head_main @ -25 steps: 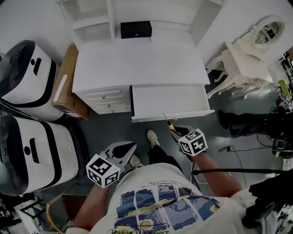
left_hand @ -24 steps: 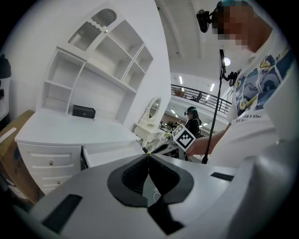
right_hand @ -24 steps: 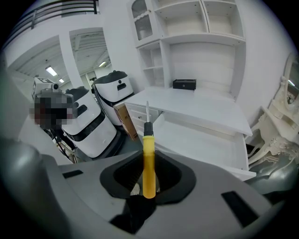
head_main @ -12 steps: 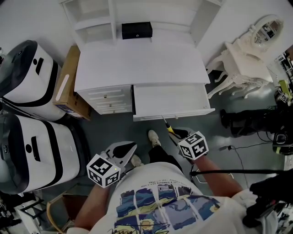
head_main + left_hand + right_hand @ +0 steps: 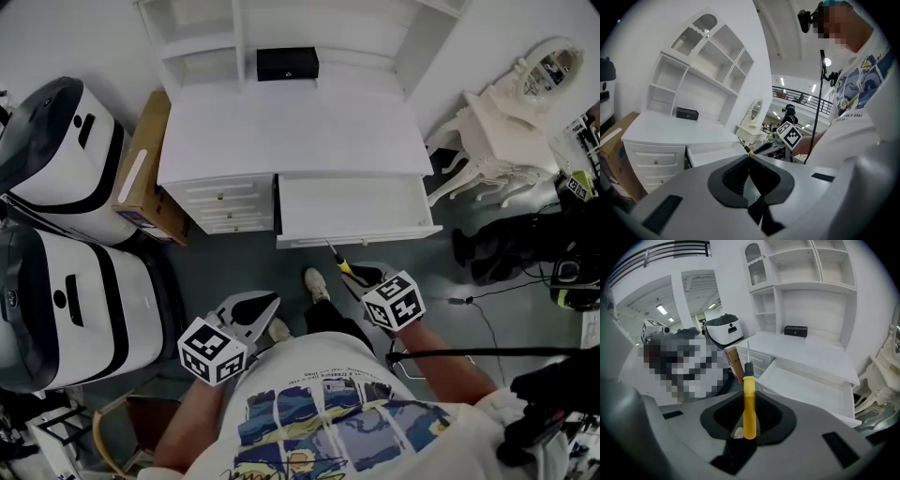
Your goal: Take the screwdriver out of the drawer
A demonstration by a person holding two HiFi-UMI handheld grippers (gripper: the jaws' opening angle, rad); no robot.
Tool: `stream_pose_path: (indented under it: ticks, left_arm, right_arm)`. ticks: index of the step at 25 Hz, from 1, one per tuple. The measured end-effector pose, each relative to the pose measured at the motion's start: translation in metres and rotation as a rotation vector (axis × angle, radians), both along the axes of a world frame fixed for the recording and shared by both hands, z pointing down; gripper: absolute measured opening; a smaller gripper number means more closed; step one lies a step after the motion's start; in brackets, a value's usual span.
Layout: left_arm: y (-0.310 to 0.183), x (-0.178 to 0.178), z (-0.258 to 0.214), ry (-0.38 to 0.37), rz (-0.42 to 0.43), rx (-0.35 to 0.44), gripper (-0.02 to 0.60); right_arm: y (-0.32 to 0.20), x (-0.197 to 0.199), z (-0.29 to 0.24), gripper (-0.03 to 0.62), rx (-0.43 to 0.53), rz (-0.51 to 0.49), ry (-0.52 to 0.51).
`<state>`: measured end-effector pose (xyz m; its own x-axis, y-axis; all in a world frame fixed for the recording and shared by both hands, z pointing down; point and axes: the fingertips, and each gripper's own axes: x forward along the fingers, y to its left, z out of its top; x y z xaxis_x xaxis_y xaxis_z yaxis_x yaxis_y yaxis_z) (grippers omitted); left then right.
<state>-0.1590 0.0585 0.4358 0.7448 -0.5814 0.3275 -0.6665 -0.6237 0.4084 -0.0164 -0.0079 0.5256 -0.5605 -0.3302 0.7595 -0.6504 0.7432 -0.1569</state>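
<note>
My right gripper [image 5: 361,277] is shut on a screwdriver [image 5: 342,263] with a yellow handle and thin metal shaft. It is held just in front of the open white drawer [image 5: 356,212] of the desk, tip pointing at the drawer's front edge. In the right gripper view the screwdriver [image 5: 749,405] stands upright between the pads, with the drawer [image 5: 806,386] beyond it. My left gripper [image 5: 255,309] hangs lower left, near my body, shut with nothing in it. In the left gripper view its fingertips [image 5: 740,161] meet, and the right gripper [image 5: 764,147] shows past them.
The white desk top [image 5: 291,131] carries a small black box [image 5: 287,64] under the shelves. A cardboard box [image 5: 141,178] and two white-and-black machines [image 5: 56,159] stand to the left. An ornate white table [image 5: 497,131] and cables are at the right. A shoe [image 5: 317,283] is below the drawer.
My right gripper has drawn the screwdriver a little back from the drawer front, toward my body. The left gripper has stayed where it was.
</note>
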Motion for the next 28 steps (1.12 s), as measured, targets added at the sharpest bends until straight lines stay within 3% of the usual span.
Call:
stream_pose_path:
  ticks: [28]
  left_arm:
    - [0.009,0.0,-0.001,0.002,0.006,-0.009,0.014]
  right_arm:
    - [0.013,-0.015,-0.006,0.094,-0.007,-0.034,-0.023]
